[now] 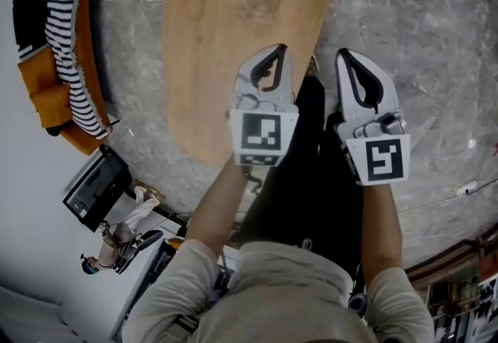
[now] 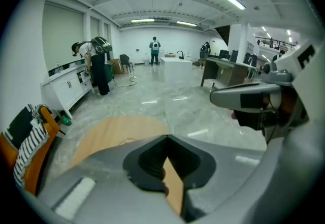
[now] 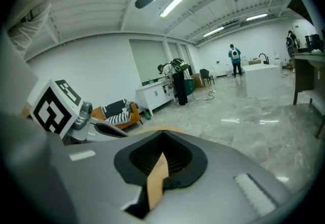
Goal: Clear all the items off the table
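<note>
Table (image 1: 233, 15), light wood, rounded oval top

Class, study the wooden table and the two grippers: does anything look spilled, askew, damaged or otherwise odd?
Nothing much stands out. The wooden table shows no items and no spill, only a faint darker patch toward its far end. The left gripper and right gripper hang by its near edge, jaws together, holding nothing.

I see an orange sofa (image 1: 47, 96) with a striped blanket (image 1: 71, 61) draped over it on the grey marble floor (image 1: 405, 30). White cabinets (image 2: 66, 88) line the wall; a person (image 2: 154, 51) stands far off.
</note>
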{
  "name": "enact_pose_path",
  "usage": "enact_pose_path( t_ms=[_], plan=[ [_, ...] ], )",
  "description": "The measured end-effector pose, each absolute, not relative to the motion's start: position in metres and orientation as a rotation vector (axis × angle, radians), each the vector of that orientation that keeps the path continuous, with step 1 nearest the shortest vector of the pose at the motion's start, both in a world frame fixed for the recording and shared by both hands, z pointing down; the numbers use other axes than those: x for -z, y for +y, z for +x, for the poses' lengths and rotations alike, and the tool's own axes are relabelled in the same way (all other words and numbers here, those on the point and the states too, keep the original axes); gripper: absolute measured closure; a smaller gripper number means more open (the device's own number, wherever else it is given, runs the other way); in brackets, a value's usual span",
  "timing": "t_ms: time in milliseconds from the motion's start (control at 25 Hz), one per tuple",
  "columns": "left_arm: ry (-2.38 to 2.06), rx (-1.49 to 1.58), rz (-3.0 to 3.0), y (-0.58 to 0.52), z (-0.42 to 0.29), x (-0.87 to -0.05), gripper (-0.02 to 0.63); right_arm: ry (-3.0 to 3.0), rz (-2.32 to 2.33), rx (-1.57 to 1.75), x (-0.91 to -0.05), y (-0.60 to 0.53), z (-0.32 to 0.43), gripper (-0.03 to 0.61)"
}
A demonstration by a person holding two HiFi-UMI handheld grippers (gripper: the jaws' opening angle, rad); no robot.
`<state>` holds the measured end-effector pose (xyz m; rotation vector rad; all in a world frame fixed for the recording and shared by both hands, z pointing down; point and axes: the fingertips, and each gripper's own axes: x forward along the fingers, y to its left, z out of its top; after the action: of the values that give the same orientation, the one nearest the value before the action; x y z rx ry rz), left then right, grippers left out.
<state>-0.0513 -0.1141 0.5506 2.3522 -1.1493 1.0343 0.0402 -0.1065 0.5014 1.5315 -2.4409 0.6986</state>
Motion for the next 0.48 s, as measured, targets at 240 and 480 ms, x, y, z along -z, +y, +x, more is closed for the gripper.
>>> enact_pose_path(
  t_ms=[240, 480],
  plan=[
    [-0.966, -1.322, 2.319, -0.124, -0.065, -0.604, 0.592, -2.38, 1.551, -0.79, -0.545, -0.114, 0.038, 0.572],
    [-0.94, -1.458, 2.271, -0.134, -0.079, -0.642, 0.592, -2.353, 1.54, -0.852, -0.568, -0.118, 0.033, 0.572]
  ],
)
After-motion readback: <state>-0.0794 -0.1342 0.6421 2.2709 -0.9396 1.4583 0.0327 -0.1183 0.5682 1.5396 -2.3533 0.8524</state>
